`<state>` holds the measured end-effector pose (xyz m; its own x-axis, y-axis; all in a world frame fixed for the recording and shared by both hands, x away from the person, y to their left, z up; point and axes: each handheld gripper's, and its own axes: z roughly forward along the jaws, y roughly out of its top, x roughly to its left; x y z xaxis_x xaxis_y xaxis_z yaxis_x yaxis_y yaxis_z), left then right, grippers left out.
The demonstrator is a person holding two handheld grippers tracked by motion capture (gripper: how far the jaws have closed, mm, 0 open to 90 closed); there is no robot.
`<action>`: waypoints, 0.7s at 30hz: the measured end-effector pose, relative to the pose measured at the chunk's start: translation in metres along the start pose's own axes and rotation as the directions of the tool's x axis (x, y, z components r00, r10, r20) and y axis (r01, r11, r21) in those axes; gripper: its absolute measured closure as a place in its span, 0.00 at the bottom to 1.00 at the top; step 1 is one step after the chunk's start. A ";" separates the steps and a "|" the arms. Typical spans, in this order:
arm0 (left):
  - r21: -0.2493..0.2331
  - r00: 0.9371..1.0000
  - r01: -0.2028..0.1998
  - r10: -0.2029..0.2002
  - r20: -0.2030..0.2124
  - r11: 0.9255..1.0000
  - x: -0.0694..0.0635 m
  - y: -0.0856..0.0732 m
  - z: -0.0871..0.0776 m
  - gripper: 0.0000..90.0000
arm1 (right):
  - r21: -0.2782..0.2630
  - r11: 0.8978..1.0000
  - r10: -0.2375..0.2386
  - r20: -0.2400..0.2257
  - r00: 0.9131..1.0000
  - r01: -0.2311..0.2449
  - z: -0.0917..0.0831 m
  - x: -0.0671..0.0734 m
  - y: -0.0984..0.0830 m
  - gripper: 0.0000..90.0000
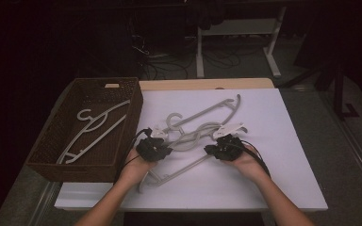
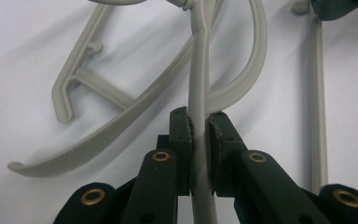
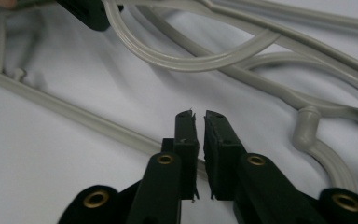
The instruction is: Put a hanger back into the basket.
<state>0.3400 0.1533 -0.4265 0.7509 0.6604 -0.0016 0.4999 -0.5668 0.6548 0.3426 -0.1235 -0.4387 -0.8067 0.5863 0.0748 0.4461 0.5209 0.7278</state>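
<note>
Left gripper [image 2: 199,126]: pads clamped on a thin grey bar of a hanger [image 2: 200,79] that runs straight up between them. Right gripper [image 3: 199,122]: jaws almost together, a narrow slit between the pads and nothing in it; a hanger bar [image 3: 74,114] passes on the white sheet just beyond the tips (whether it touches them cannot be told).

High view: both hands rest low on the white table sheet [image 1: 287,141], the left gripper [image 1: 153,147] and right gripper [image 1: 226,147] facing each other across a tangle of grey hangers [image 1: 195,134]. The grip itself is too small to read here; the left gripper view supplies it, together with a second curved hanger arm [image 2: 98,135] lying flat on the sheet at the left. The right gripper view adds crossing loops of hanger arms [image 3: 200,60] and a hook end [image 3: 307,126] at the right.

Surroundings: a brown wicker basket [image 1: 52,141] stands at the table's left edge, just beside the left hand, with one more hanger [image 1: 92,129] lying inside. The overlapping hangers cross one another between the grippers.
</note>
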 end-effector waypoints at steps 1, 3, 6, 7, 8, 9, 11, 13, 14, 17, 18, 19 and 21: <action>-0.007 1.000 0.000 0.000 0.000 1.000 0.000 0.001 -0.001 0.90 | -0.008 1.000 0.006 -0.005 1.000 -0.006 -0.003 0.000 0.001 0.89; -0.023 1.000 0.002 -0.002 -0.006 1.000 0.000 0.004 -0.004 0.90 | -0.031 0.999 0.007 -0.015 1.000 -0.007 -0.010 0.000 0.001 0.83; -0.042 1.000 0.019 -0.019 -0.008 0.999 0.004 0.008 -0.010 0.90 | -0.069 0.997 0.024 -0.035 0.999 -0.026 -0.022 0.001 0.002 0.74; -0.047 1.000 0.025 -0.025 -0.012 0.999 0.005 0.010 -0.012 0.90 | -0.080 0.996 0.033 -0.043 0.999 -0.037 -0.026 0.001 0.002 0.71; -0.047 0.999 0.027 -0.028 -0.017 0.999 0.006 0.012 -0.015 0.90 | -0.090 0.995 0.038 -0.054 0.998 -0.042 -0.031 0.001 0.001 0.67; -0.049 0.999 0.030 -0.031 -0.020 0.998 0.007 0.013 -0.017 0.90 | -0.101 0.994 0.047 -0.057 0.997 -0.052 -0.036 0.002 0.001 0.62; -0.056 0.999 0.043 -0.044 -0.022 0.997 0.008 0.017 -0.021 0.90 | -0.119 0.991 0.061 -0.055 0.997 -0.067 -0.044 0.002 0.000 0.58; -0.063 0.998 0.051 -0.052 -0.018 0.997 0.009 0.021 -0.025 0.90 | -0.143 0.987 0.067 -0.048 0.997 -0.074 -0.052 0.002 -0.001 0.54; -0.068 0.998 0.061 -0.062 -0.014 0.996 0.009 0.024 -0.028 0.90 | -0.151 0.985 0.075 -0.047 0.996 -0.081 -0.056 0.002 -0.001 0.53; -0.082 0.997 0.071 -0.071 -0.001 0.994 0.012 0.033 -0.038 0.90 | -0.169 0.982 0.079 -0.048 0.996 -0.086 -0.065 0.003 -0.006 0.51; -0.089 0.997 0.071 -0.070 0.009 0.994 0.014 0.038 -0.042 0.90 | -0.173 0.981 0.081 -0.049 0.996 -0.088 -0.068 0.003 -0.008 0.50; -0.091 0.997 0.071 -0.070 0.014 0.993 0.015 0.040 -0.045 0.90 | -0.176 0.980 0.080 -0.046 0.996 -0.087 -0.071 0.004 -0.010 0.49; -0.100 0.997 0.077 -0.074 0.030 0.992 0.019 0.047 -0.055 0.90 | -0.181 0.980 0.078 -0.047 0.996 -0.085 -0.074 0.005 -0.014 0.48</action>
<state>0.3535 0.1662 -0.3539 0.7247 0.6852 -0.0730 0.5102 -0.4623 0.7253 0.3037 -0.1739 -0.3976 -0.7870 0.5950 0.1631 0.4356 0.3486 0.8299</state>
